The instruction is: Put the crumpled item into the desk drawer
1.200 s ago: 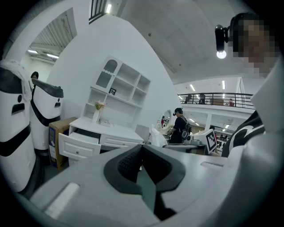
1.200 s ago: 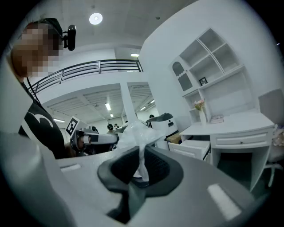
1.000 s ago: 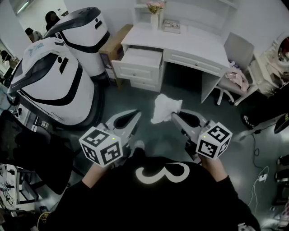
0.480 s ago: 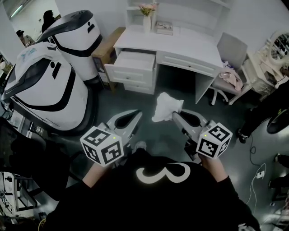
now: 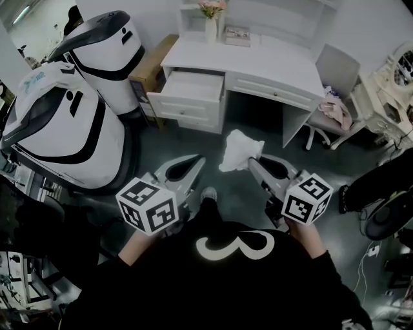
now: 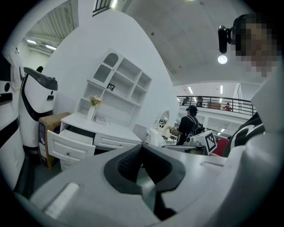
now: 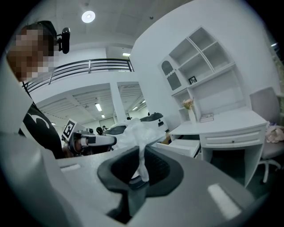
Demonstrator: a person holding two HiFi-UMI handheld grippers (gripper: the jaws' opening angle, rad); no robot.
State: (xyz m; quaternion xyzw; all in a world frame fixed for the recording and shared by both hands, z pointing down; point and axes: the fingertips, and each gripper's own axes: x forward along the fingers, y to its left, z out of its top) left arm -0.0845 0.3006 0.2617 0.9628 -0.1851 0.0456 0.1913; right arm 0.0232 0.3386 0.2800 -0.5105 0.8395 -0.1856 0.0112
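A crumpled white item [image 5: 238,149] hangs in the air above the dark floor, pinched by my right gripper [image 5: 252,161], which is shut on it. In the right gripper view the crumpled white item [image 7: 138,137] bulges up from between the closed jaws of the right gripper [image 7: 141,168]. My left gripper [image 5: 198,162] is held beside it at the left, shut with nothing in it; its jaws meet in the left gripper view [image 6: 142,148]. Ahead stands the white desk [image 5: 271,61] with its upper left drawer [image 5: 190,90] pulled out and open.
Two large white-and-black robot shells [image 5: 64,122] stand at the left by a cardboard box [image 5: 150,64]. A chair [image 5: 335,97] with pink cloth sits right of the desk. A vase of flowers [image 5: 211,19] and a book [image 5: 237,35] rest on the desk top.
Both grippers and the crumpled item have kept their pose while the desk has come slightly nearer and shifted in the head view. The grip is unchanged.
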